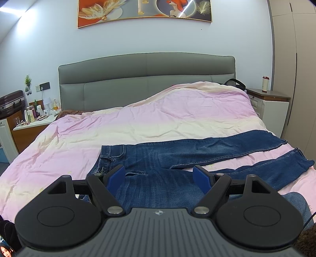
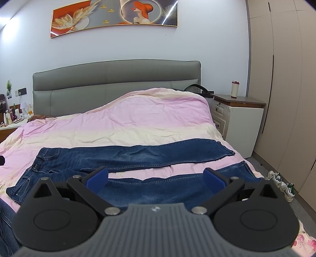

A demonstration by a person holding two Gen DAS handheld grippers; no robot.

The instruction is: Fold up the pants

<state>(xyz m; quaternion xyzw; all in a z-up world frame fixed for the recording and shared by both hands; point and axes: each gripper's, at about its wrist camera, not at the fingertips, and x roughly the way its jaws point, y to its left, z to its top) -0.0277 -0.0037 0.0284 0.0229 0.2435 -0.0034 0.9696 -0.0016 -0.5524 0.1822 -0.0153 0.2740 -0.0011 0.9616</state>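
At the near edge of the bed, the left gripper (image 1: 159, 178) hangs above the seat and upper-thigh area of the jeans (image 1: 177, 158), its blue pads (image 1: 116, 176) spread wide with nothing between them; whether they touch the denim cannot be told. The right gripper (image 2: 156, 179) hovers over the nearer trouser leg, its blue fingers (image 2: 97, 178) likewise set wide apart and gripping nothing. The jeans (image 2: 128, 156) lie flat and unfolded across the foot of the pink and cream duvet (image 2: 118, 122), waistband toward the left side of the bed, both legs running off to the right; the two legs are parted, with a strip of duvet showing between them, and the hems reach close to the right edge of the mattress. Beyond the jeans the duvet (image 1: 138, 118) rises in a rumpled mound toward the grey padded headboard (image 1: 146, 79). Left of the bed stands a nightstand (image 1: 33, 122) crowded with bottles and small items; right of it a white nightstand (image 2: 243, 118) carries a tumbler (image 2: 235, 89). On the floor by the right side sit white sneakers (image 2: 282, 184), next to a tall wardrobe (image 2: 286, 79). A framed picture (image 2: 114, 17) hangs on the wall above the headboard.
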